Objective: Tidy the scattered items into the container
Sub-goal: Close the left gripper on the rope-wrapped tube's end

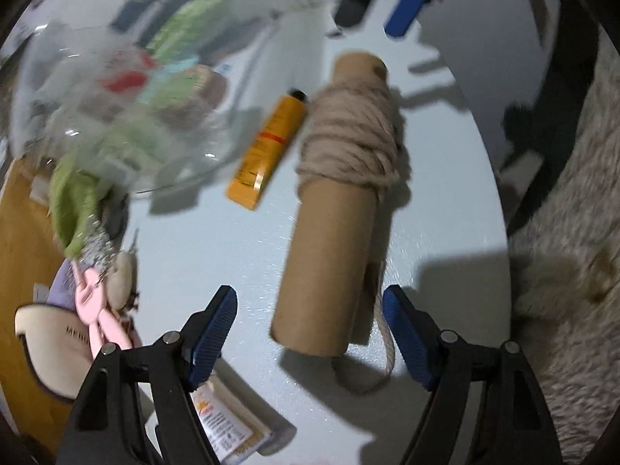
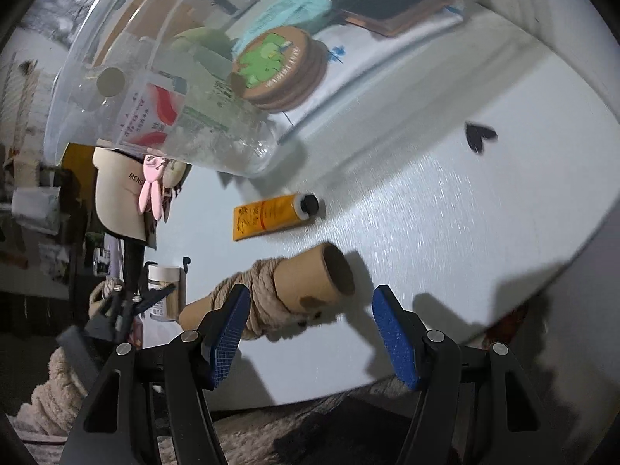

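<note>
A cardboard tube wound with beige twine (image 1: 341, 193) lies on the white round table (image 1: 438, 201). Its near end sits between the fingers of my left gripper (image 1: 310, 310), which is open, pads apart from the tube. An orange tube with a black cap (image 1: 267, 147) lies beside it. The clear plastic container (image 1: 128, 89), holding several items, stands at the upper left. My right gripper (image 1: 378, 7) hangs at the far end of the twine tube. In the right wrist view the right gripper (image 2: 310, 302) is open just over the twine tube (image 2: 294, 290), the orange tube (image 2: 271, 217) beyond it.
A pink rabbit-shaped piece (image 1: 97, 306), a pale wooden piece (image 1: 50, 348) and a printed box (image 1: 232, 422) lie at the table's left side. A small black heart shape (image 2: 480, 135) lies on the table. Shaggy carpet (image 1: 562, 271) lies past the right table edge.
</note>
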`<state>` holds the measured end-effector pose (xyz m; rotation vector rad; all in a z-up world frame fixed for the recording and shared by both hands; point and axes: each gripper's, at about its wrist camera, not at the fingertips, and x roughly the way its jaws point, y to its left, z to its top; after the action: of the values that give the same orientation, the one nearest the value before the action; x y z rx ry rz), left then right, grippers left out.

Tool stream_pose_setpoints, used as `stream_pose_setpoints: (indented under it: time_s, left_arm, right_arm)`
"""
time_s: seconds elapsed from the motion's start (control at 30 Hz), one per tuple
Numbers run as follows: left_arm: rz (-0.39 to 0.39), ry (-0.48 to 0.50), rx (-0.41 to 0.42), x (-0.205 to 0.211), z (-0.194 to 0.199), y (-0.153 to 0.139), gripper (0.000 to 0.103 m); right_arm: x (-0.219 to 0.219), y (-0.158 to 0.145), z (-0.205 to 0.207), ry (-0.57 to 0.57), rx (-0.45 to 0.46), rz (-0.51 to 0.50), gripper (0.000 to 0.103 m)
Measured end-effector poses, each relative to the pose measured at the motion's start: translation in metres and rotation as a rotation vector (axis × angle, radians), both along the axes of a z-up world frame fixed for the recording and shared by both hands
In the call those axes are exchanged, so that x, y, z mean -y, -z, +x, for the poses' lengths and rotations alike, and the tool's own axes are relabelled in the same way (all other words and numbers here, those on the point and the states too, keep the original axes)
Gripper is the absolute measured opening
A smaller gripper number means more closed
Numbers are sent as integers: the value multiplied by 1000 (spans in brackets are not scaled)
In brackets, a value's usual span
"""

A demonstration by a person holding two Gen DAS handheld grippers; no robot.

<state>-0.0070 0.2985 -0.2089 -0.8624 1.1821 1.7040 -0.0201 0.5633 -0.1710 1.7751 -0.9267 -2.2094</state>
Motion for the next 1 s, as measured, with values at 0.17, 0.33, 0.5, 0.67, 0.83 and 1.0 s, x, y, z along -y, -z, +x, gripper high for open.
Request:
stream_pose_setpoints:
  time_s: [0.17, 0.33, 0.5, 0.67, 0.83, 1.0]
  left_arm:
    - [-13, 60, 11, -3, 0, 7, 78]
    - [-22, 142, 24, -1, 5, 8, 52]
    - [-32, 190, 49, 2, 1, 7, 43]
    - [-37, 243, 36, 5, 2, 7, 43]
    - [-37, 251, 37, 6, 1, 6, 43]
    - [-31, 229, 34, 6, 1, 6, 43]
  right_arm:
    - [0, -7, 11, 50, -14, 35, 66]
    - [20, -26, 10, -135, -101, 256, 66]
    - [80, -34, 15, -692, -283, 676, 66]
    - [122, -10, 40, -1259, -511, 1034, 66]
    - [131, 16, 43, -1593, -585, 1084, 66]
    - [130, 30, 40, -1743, -575, 1040, 57]
